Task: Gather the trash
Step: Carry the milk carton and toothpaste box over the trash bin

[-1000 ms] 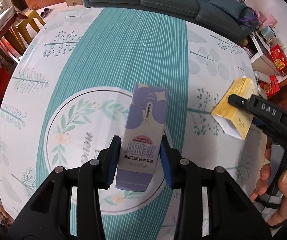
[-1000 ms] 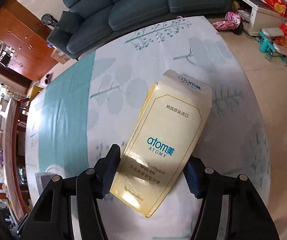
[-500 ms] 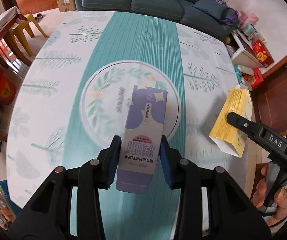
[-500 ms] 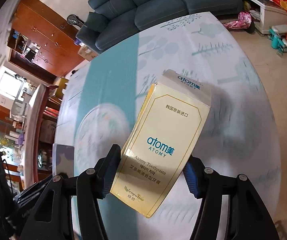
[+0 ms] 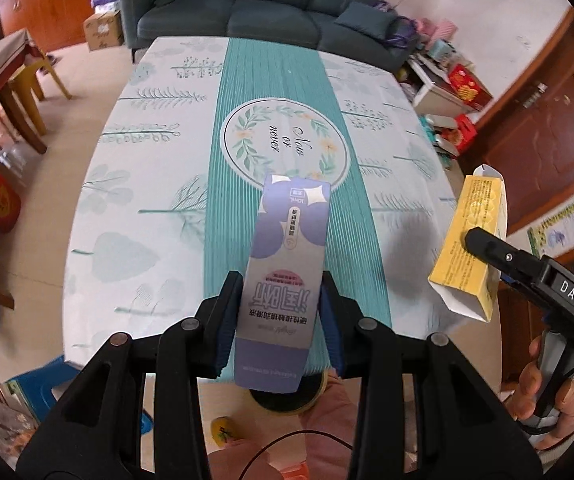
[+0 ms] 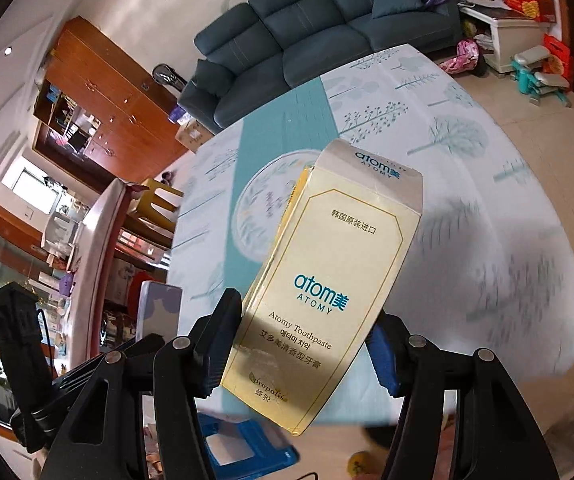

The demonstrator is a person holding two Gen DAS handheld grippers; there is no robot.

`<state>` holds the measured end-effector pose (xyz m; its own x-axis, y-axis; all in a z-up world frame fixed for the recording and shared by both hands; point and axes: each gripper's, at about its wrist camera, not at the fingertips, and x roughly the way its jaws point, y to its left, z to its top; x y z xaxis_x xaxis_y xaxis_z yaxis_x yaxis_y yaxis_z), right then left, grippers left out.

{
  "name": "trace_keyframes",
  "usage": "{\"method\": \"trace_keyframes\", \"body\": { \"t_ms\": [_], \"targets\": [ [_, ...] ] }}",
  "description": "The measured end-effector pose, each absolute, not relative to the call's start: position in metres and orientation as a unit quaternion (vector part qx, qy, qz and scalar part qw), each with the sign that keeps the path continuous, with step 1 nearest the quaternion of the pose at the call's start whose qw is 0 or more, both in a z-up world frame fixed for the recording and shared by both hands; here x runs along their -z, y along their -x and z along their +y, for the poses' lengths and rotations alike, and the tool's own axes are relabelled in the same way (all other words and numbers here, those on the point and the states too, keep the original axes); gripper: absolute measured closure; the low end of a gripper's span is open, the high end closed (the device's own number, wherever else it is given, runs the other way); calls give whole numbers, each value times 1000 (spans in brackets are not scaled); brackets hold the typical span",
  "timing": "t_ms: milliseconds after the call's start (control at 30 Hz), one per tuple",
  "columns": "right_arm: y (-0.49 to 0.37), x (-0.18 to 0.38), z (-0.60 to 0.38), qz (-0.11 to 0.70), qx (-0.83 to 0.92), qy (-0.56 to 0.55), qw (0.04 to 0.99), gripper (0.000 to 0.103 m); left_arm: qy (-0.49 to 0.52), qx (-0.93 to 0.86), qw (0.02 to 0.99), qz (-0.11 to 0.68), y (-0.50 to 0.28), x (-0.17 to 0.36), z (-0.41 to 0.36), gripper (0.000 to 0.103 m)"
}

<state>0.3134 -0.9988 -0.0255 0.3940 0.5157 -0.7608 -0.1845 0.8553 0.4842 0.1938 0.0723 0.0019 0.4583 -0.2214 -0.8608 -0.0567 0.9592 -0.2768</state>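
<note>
Two boxes: both are lifted clear of the table (image 5: 159,216); a second ago each hung low over the cloth, and now the whole tabletop shows far below, with floor visible under the boxes; the table's cloth looks bare, so pickup seems finished and what remains, by judgement, is carrying both to a bin, which no view clearly shows
Table: seen from higher and further back than before; teal stripe and round wreath print now sit beyond the purple box, not under it
Yellow toothpaste box (image 6: 327,288): tilted, held at its lower part, over the table's near edge
Purple box (image 5: 287,276): upright between the pads, its lower end past the table's edge
Right gripper (image 6: 307,344): about half spread, pinching the yellow toothpaste box by its sides
Left gripper (image 5: 281,320): narrower, pads pressed on the purple box; grip unchanged
</note>
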Motion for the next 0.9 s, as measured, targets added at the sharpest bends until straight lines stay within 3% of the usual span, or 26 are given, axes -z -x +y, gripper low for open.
{"method": "trace_keyframes", "body": {
  "t_ms": [400, 900],
  "targets": [
    [-154, 32, -985, 533, -204, -144, 809, 44, 96, 113, 844, 515, -93, -9, 67, 72],
    [-97, 155, -1025, 621, -185, -127, 751, 44, 67, 127, 796, 589, -37, 85, 1, 72]
  ]
}}
